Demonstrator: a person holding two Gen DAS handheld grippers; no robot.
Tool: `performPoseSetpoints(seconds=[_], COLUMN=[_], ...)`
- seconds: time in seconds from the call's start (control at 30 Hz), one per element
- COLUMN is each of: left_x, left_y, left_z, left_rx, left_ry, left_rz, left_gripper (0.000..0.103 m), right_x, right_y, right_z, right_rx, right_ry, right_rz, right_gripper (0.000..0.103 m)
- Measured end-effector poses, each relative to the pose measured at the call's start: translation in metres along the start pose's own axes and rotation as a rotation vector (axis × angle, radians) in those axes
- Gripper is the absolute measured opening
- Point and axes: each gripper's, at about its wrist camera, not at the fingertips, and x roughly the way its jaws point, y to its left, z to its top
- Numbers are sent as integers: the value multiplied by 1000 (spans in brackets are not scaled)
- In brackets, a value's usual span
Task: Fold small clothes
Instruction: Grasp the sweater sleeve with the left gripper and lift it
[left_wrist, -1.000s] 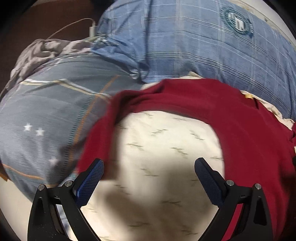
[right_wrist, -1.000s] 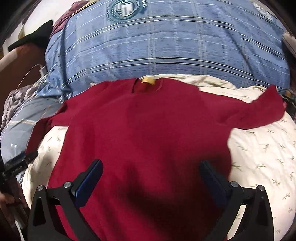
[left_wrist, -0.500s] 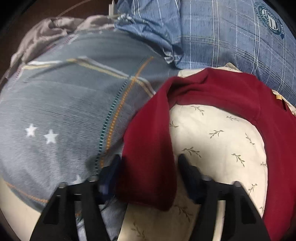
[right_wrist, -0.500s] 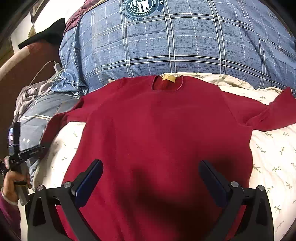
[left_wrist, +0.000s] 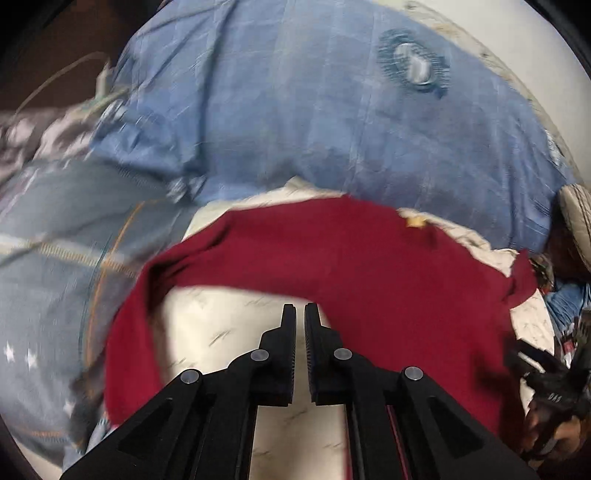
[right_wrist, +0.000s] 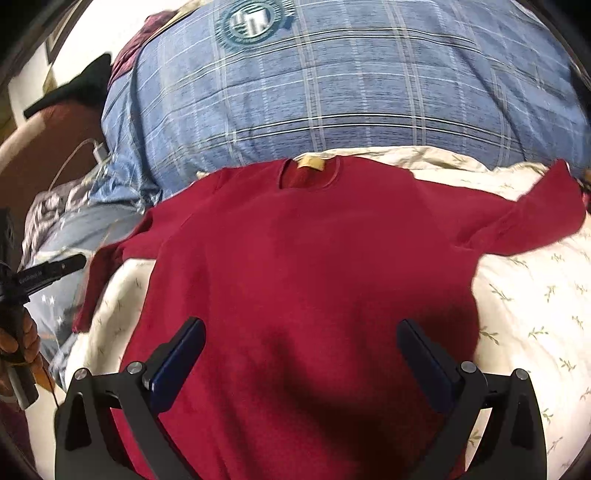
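Left wrist view is showing the left gripper (left_wrist: 300, 317) with fingers now pressed together on nothing, lifted off the sleeve (left_wrist: 127, 354) they were straddling before. Right gripper (right_wrist: 301, 350) is hovering spread over the red sweater (right_wrist: 306, 266), lying flat on the bed (right_wrist: 535, 310); folding is probably not started.
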Motion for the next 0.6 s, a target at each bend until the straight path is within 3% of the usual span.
performPoseSetpoints(seconds=[0.1,0.17,0.2,0.23,0.37,0.5,0.57,0.6], left_x=[-5,-9,-11,-12,-4,17,35,42], left_y=[-6,-4,-1,5,39,66,77,81], left_z=[-1,-13,-19,-26,-55,-73,-73,-71], left_rx=[26,68,80,89,86,37,32,21], left_ry=[-22,-17,-14,-13,31,117,146,153], left_rz=[72,183,218,251,394,411,432,427], left_gripper=[10,39,69,83,82,81,77,70], right_x=[-3,-5,-5,-4,3,10,12,12], right_y=[-3,-3,-3,-4,-7,-5,-4,-3], right_z=[0,-2,-2,-3,-6,-10,-11,-12], right_rx=[4,-10,-11,-6,28,24,20,19], right_ry=[7,0,-4,-4,11,30,35,37], right_rz=[7,4,3,4,23,32,34,36], right_gripper=[103,103,103,103,103,103,103,103])
